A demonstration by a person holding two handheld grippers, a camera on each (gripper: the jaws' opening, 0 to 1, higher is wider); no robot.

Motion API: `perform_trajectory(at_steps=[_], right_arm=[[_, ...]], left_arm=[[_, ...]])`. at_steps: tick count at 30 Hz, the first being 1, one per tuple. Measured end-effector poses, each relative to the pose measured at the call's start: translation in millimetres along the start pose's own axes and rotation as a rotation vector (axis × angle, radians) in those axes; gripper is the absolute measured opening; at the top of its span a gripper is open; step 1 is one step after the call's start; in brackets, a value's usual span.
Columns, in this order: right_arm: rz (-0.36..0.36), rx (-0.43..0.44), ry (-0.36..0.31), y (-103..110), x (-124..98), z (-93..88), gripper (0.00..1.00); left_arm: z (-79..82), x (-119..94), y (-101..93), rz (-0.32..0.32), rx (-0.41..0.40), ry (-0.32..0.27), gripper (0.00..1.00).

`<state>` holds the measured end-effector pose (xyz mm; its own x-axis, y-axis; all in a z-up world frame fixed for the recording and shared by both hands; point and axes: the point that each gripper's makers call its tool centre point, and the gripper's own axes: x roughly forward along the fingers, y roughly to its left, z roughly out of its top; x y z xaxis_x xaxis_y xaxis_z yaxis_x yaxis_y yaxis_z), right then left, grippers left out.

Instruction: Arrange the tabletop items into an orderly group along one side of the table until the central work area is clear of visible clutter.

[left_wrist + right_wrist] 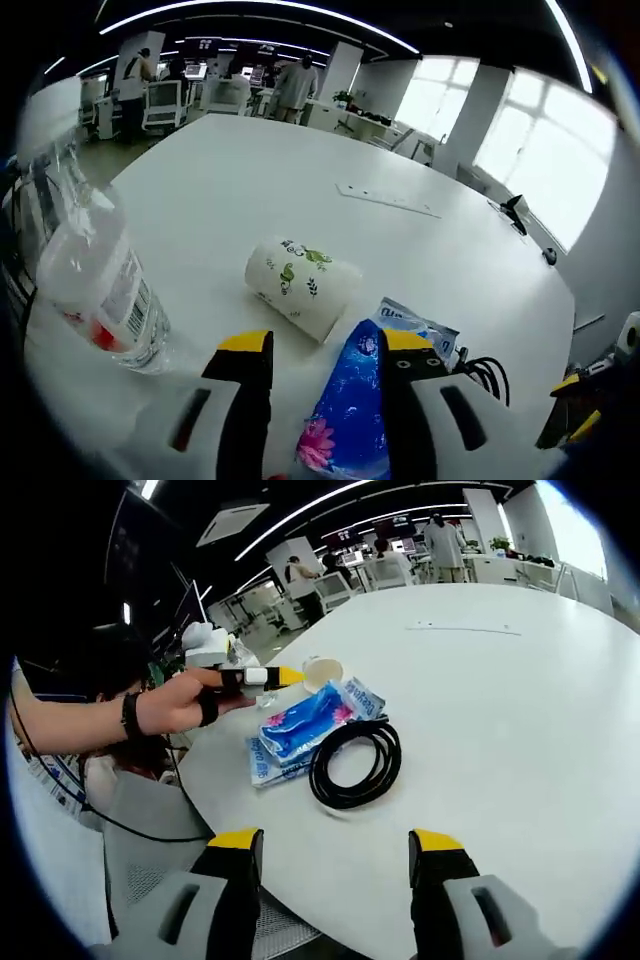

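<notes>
- Blue packet (350,410) lies flat at the near edge of the white table (300,180), long axis running away from the edge; it sits between the jaws of the left gripper (325,350), jaws spread, right jaw touching or just beside it, can't tell if pinched.
- In the right gripper view the same blue packet (305,720) lies on top of a pale packet (262,765), near the table (520,710) edge by the person.
- Paper roll (300,285) on its side just beyond the packet, axis slanting across the table.
- Clear water bottle (95,270) upright at the left of the roll, near the edge.
- Black cable coil (355,765) flat, touching the packets, toward table centre.
- Hand (180,705) holds the left gripper (270,677) over the packets.
- Right gripper (335,845) spread, holding nothing, over the table edge.
</notes>
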<state>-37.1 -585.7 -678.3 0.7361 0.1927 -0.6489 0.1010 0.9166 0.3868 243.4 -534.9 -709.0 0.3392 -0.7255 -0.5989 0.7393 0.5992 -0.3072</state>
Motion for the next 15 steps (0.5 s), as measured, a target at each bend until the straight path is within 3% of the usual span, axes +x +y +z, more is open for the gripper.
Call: perform_trajectory(at_steps=[7, 15], right_arm=[[-0.003, 0.009, -0.026, -6, -2, 6.6, 0.62], [0.006, -0.013, -0.013, -9, 1, 12.0, 0.62]], left_arm=[[-3.9, 16, 3.2, -0.001, 0.014, 0.011, 0.41], [-10.2, 7, 6.5, 0.052, 0.030, 0.032, 0.36]])
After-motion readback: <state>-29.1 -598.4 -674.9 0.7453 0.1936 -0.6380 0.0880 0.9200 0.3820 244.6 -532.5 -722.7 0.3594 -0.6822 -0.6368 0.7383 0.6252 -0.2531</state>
